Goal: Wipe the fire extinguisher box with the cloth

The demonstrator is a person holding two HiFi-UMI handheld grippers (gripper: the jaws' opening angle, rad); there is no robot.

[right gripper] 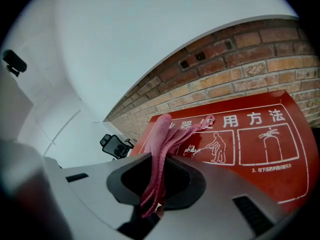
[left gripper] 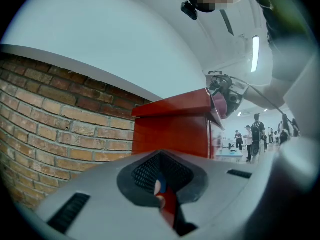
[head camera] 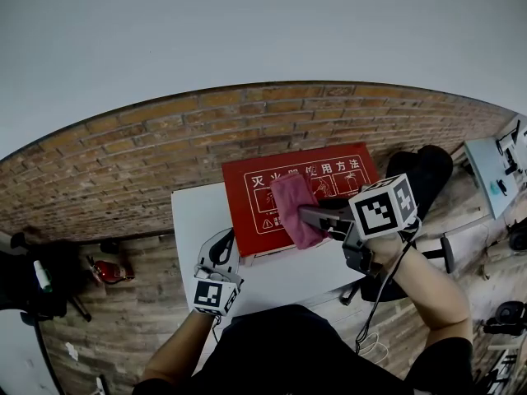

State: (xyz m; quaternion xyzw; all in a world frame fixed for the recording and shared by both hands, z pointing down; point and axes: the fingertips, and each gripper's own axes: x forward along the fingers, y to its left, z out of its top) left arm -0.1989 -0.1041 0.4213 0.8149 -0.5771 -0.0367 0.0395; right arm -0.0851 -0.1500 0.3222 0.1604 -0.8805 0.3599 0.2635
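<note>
Nearest the head camera are the person's two forearms, each carrying a gripper over a white table (head camera: 193, 220).

Left gripper (head camera: 224, 243): jaws drawn together, with nothing clearly gripped between them. It sits low over the table, just beside the near left corner of the fire extinguisher box (head camera: 329, 171), and plays no part in the wiping. Its own view looks along the side of the red box, with brickwork (left gripper: 45, 129) to the left.

Right gripper (head camera: 309, 216): jaws clamped on the cloth (head camera: 290, 200), a pink rag that is bunched in the jaws and trails forward.

The box lies flat on the table with its printed face up, showing white characters and pictograms. The loose end of the cloth rests on that face, left of centre, over the first characters of the heading.

Step in hand, as judged: wiping the top face, with the stroke at the left part of the panel. No dirt or wipe marks are discernible, so progress cannot be graded.

Next move calls for keeping the clamp firm and the cloth pressed flat, then drawing it across the uncovered right portion and the edges. The box may slide if unbraced.
</note>
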